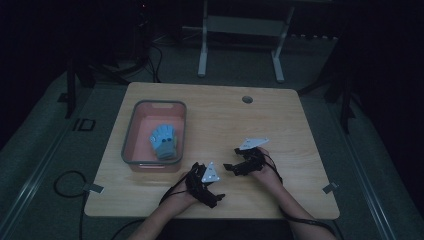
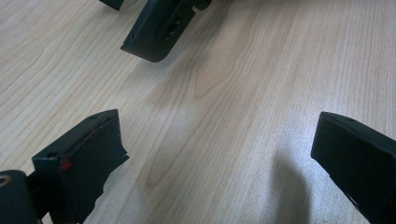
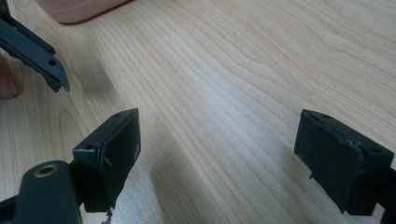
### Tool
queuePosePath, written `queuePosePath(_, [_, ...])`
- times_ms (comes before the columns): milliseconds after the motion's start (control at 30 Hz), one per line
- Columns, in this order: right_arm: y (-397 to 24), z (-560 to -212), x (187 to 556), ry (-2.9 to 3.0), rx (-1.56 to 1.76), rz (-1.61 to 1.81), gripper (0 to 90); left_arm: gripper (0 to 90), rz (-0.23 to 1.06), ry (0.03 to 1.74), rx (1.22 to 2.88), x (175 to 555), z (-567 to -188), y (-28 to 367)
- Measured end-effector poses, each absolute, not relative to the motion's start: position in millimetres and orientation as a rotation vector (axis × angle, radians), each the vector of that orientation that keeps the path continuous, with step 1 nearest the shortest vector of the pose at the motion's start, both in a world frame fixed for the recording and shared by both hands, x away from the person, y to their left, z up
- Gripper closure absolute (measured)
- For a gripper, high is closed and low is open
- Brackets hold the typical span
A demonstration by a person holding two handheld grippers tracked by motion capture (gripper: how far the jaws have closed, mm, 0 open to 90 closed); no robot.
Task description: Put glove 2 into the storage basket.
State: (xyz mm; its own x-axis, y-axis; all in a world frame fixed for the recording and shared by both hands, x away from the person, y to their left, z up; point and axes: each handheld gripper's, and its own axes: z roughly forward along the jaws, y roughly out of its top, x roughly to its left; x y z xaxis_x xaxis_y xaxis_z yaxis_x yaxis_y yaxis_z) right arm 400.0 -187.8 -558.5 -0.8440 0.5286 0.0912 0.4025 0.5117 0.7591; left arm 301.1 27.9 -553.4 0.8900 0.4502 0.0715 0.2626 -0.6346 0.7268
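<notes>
Light wooden table (image 1: 220,120) with rounded corners, seen from above in dim light. A person's two hands rest near its front edge, each holding a black two-jaw gripper topped by a grey three-cornered plate. The left gripper (image 1: 218,198) lies at the near edge, left of centre; in the left gripper view (image 2: 219,154) its two black jaws stand wide apart over bare wood and hold nothing. The right gripper (image 1: 231,160) sits just beyond and to the right of it, its tips turned toward the left one; in the right gripper view (image 3: 217,149) its jaws are likewise spread wide with only wood grain between them (a jaw of the other gripper shows at the upper left of that view). A pink rectangular plastic bin with a grey rim (image 1: 131,131) stands on the left half of the table, near the left gripper but apart from it. A light blue glove with dark fingertip patches (image 1: 164,141) lies flat inside the bin, toward its front right. A small round grey grommet (image 1: 247,99) is set near the table's far edge.
</notes>
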Motion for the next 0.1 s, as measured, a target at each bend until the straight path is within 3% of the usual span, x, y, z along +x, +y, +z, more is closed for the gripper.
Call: queuePosePath(100, [-187.7, -558.5, 400.2, 2.597, 0.806, 1.245, 14.6, 2.3, 0.317, 0.503, 2.293, 301.0, -553.4, 27.8])
